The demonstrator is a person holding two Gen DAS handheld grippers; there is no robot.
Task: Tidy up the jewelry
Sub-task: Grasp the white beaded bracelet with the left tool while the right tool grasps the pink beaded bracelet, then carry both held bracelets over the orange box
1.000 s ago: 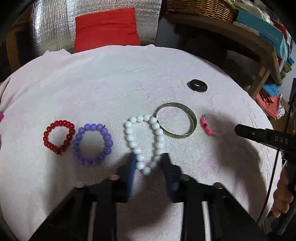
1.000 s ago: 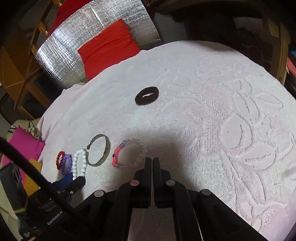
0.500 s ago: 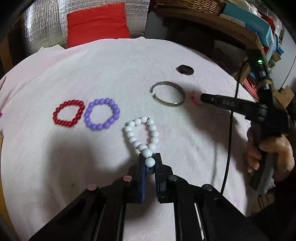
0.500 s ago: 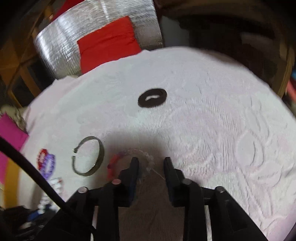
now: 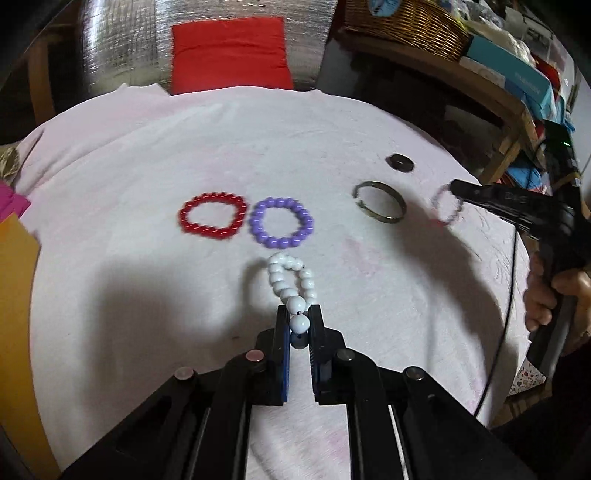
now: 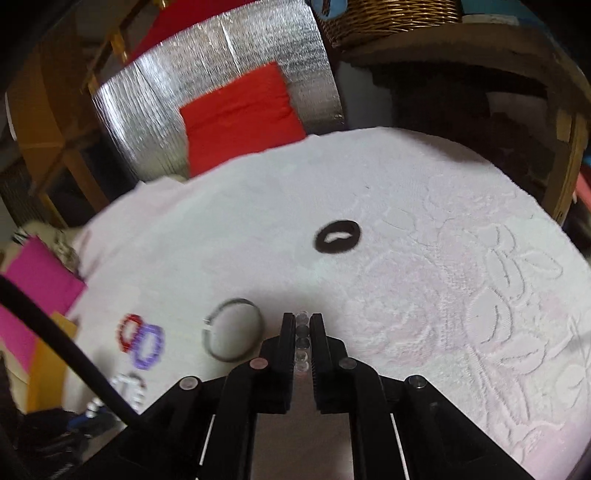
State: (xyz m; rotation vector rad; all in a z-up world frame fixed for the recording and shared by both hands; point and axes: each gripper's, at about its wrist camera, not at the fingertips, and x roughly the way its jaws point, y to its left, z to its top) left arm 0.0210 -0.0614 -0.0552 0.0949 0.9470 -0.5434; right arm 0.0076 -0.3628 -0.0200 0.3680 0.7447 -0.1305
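Note:
My left gripper (image 5: 298, 314) is shut on the white bead bracelet (image 5: 291, 280) and holds it above the pale cloth, the loop hanging forward. On the cloth lie a red bead bracelet (image 5: 212, 218), a purple bead bracelet (image 5: 281, 226), a brass bangle (image 5: 379, 206) and a black ring (image 5: 399, 162). My right gripper (image 6: 302, 321) is shut on the clear and pink bead bracelet (image 6: 302, 341), which also shows in the left wrist view (image 5: 447, 206) hanging from its tip. The bangle (image 6: 232, 334) and the black ring (image 6: 338, 236) show in the right wrist view.
A pale embossed cloth (image 6: 461, 295) covers the round table. A silver padded chair back with a red cushion (image 5: 229, 55) stands behind it. A wooden shelf with a wicker basket (image 5: 406, 18) and boxes is at the right. A pink card (image 6: 33, 288) lies at the left edge.
My left gripper shut on the white bracelet and lifted it back toward me. My right gripper opened, then shut on the clear and pink bracelet and raised it.

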